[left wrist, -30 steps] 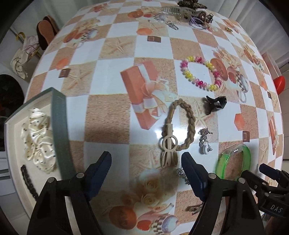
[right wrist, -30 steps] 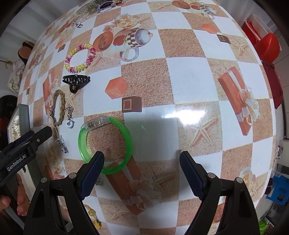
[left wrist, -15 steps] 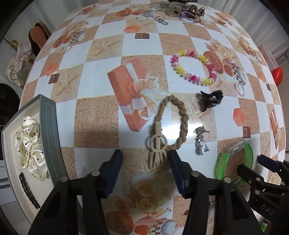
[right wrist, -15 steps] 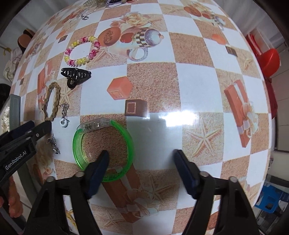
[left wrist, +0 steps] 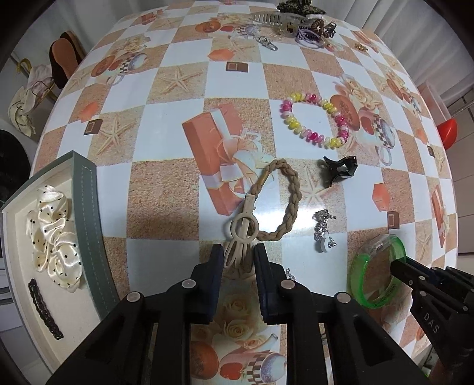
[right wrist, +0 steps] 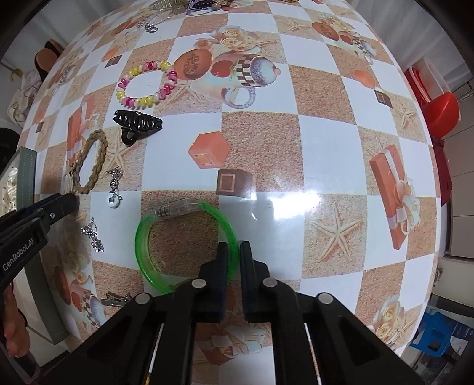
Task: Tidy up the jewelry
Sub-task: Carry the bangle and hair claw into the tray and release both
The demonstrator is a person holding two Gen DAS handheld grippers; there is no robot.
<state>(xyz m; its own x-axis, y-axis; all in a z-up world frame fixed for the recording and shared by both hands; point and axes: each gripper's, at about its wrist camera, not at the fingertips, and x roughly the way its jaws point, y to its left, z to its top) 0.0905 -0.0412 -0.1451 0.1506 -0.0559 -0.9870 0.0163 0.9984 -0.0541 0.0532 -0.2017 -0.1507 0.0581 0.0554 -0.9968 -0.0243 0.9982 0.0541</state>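
A tan braided bracelet (left wrist: 288, 198) with a cream ring-and-tassel clasp lies on the patterned table; it also shows in the right wrist view (right wrist: 90, 161). My left gripper (left wrist: 236, 255) is shut on the cream tassel end. A green plastic bangle (right wrist: 166, 234) lies flat; it also shows in the left wrist view (left wrist: 360, 266). My right gripper (right wrist: 234, 251) is shut on the bangle's right rim. A grey jewelry tray (left wrist: 86, 213) at left holds a cream dotted scrunchie (left wrist: 51, 234) and a black chain (left wrist: 44, 309).
A pink-yellow bead bracelet (left wrist: 314, 118), a black claw clip (left wrist: 339, 168) and a silver charm chain (left wrist: 323, 231) lie beyond the grippers. Several hair clips and ties (left wrist: 293, 23) are piled at the table's far edge. Another silver chain (right wrist: 93, 234) lies near the left gripper.
Both grippers moved forward and closed. The left shut on the braided bracelet's tassel, the right shut on the green bangle's rim.
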